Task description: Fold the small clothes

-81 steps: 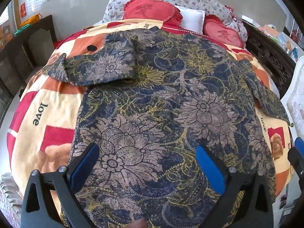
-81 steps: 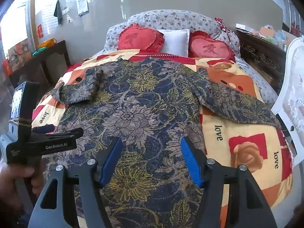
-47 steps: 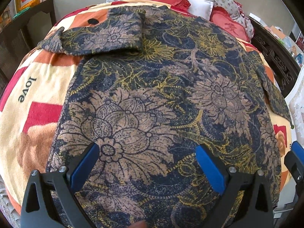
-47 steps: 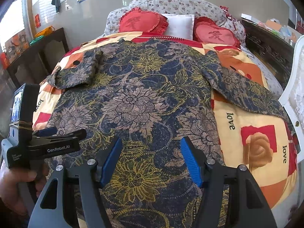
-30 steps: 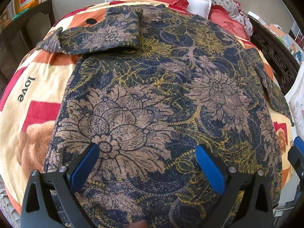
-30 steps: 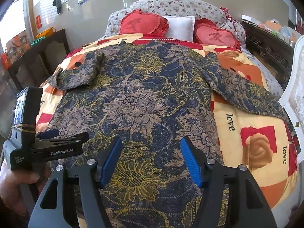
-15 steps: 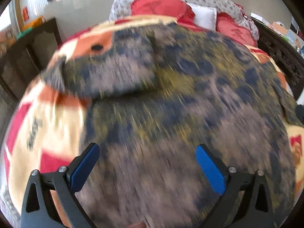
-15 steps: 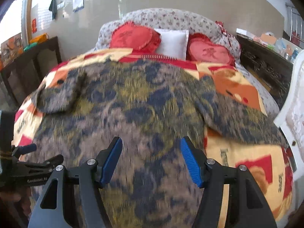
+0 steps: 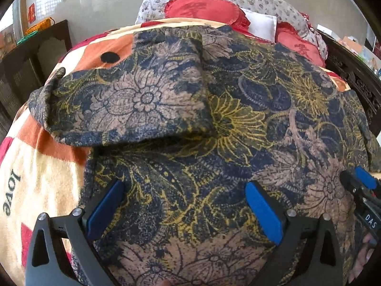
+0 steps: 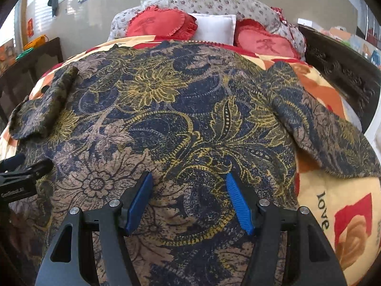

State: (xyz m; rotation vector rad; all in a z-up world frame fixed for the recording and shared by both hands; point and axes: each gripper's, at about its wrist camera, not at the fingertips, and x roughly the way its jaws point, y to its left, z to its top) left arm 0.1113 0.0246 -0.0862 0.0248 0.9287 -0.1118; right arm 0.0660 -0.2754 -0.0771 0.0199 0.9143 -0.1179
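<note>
A dark blue, tan and yellow floral shirt lies spread flat on the bed, collar toward the pillows; it also shows in the right wrist view. Its left sleeve is folded in over the body. Its right sleeve lies stretched out on the blanket. My left gripper is open and empty, low over the shirt's left half below the folded sleeve. My right gripper is open and empty over the shirt's middle. Each gripper shows at the edge of the other's view.
The shirt lies on a cream, orange and red blanket printed with "love". Red heart cushions and a white pillow lie at the head. Dark wooden furniture stands left and right of the bed.
Both grippers have moved forward up the shirt, from near its hem toward its middle. Both stayed open. The shirt has not moved.
</note>
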